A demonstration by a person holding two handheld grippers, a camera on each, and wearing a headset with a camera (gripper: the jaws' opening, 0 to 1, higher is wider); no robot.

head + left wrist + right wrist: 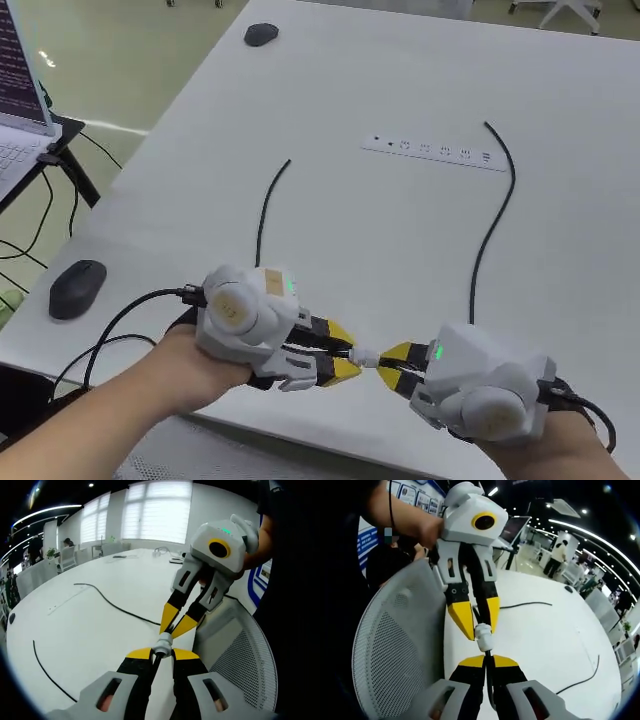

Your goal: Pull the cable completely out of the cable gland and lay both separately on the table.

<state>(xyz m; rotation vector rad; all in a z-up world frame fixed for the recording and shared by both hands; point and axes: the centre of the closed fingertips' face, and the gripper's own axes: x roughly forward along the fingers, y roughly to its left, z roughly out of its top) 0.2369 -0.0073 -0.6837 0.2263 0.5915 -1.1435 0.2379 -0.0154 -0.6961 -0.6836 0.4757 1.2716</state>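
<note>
The left gripper is clenched on the small white plastic cable gland at its tips. The right gripper, nose to nose with it, pinches the thin black cable, seemingly so opposite pulls part them; gland and cable lie along the tip-to-tip line, over the white table beyond

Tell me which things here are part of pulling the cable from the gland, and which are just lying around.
Job in hand: cable gland; cable; left tongs; right tongs.
Lying about: power strip; short black cable; long black cable; near mouse; far mouse; laptop.
</note>
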